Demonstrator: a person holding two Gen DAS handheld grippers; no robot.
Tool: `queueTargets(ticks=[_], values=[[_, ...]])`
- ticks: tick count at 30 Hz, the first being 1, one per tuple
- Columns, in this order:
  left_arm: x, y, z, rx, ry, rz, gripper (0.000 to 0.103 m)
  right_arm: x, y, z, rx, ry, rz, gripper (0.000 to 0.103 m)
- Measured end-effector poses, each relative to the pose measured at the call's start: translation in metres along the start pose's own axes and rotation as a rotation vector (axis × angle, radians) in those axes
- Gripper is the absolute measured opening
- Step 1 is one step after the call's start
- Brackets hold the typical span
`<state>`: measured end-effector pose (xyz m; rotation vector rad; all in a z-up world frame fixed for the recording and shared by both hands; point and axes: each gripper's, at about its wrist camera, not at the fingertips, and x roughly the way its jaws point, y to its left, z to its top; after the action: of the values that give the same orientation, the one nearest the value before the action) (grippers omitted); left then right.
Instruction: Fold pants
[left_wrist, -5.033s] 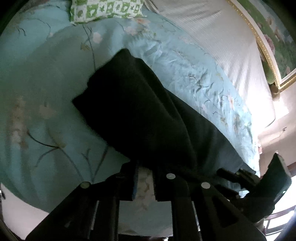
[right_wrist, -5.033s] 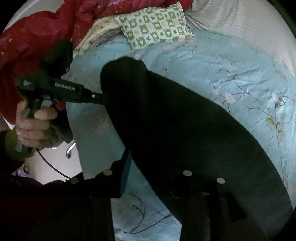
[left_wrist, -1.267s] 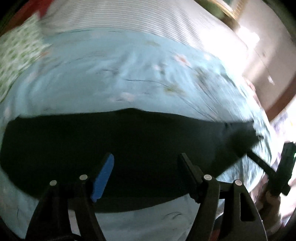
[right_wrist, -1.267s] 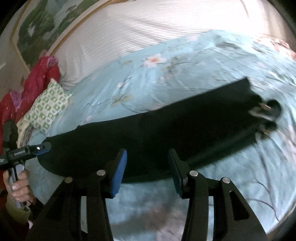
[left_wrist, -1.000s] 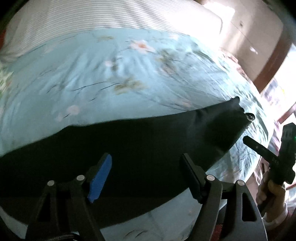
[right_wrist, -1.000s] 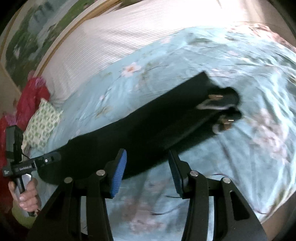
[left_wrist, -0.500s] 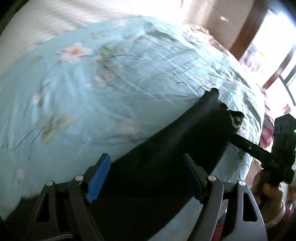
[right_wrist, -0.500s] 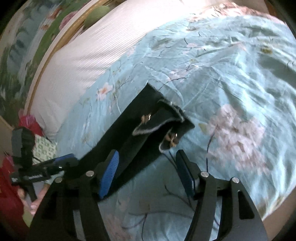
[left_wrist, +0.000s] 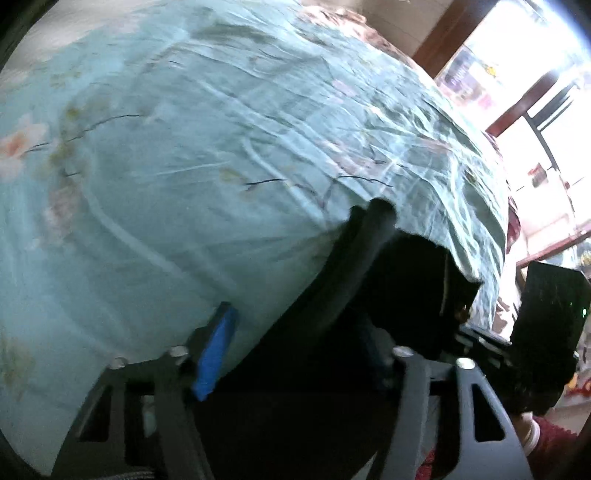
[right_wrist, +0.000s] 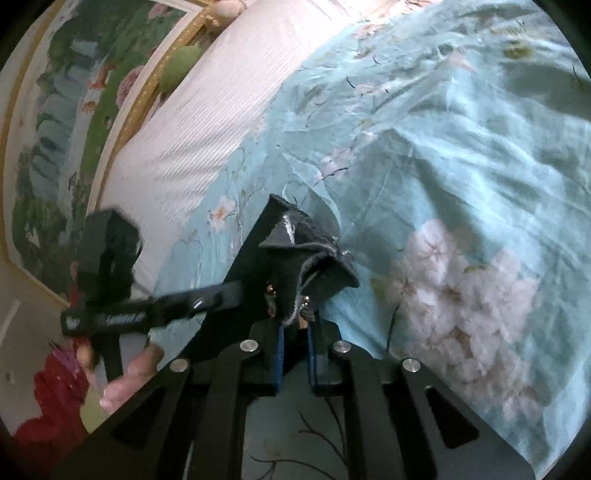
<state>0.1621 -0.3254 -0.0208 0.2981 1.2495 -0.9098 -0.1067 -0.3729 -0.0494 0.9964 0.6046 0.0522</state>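
Both grippers are now crowded at one end of the black pants (right_wrist: 295, 258) on the bed (right_wrist: 461, 147). Right gripper (right_wrist: 294, 354) jaws pinch that bunched end; left gripper (left_wrist: 295, 354) jaws sit spread wide over the fabric.

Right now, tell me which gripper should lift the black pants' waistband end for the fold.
Right. The right gripper is nearly shut around the black pants at their waistband; the left gripper is open over the leg.
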Motion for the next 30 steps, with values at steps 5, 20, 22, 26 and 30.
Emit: queueTargets(ticks=[5, 20, 22, 26, 30], values=[[0.01, -0.011, 0.016, 0.037, 0.005, -0.059, 0.022, 0.0, -0.002, 0.0, -0.012, -0.001, 0.002, 0.01], [-0.061, -0.02, -0.015, 0.053, -0.171, -0.13, 0.009, -0.014, 0.042, 0.002, -0.116, 0.017, 0.197, 0.01], [-0.082, -0.019, -0.025, 0.05, -0.213, -0.137, 0.009, -0.015, 0.058, 0.002, -0.166, 0.035, 0.248, 0.01], [-0.118, -0.01, -0.048, 0.018, -0.285, -0.138, 0.009, -0.008, 0.084, -0.002, -0.206, 0.084, 0.371, 0.01], [-0.149, 0.004, -0.077, -0.019, -0.34, -0.121, 0.009, 0.009, 0.103, -0.01, -0.211, 0.142, 0.464, 0.01]])
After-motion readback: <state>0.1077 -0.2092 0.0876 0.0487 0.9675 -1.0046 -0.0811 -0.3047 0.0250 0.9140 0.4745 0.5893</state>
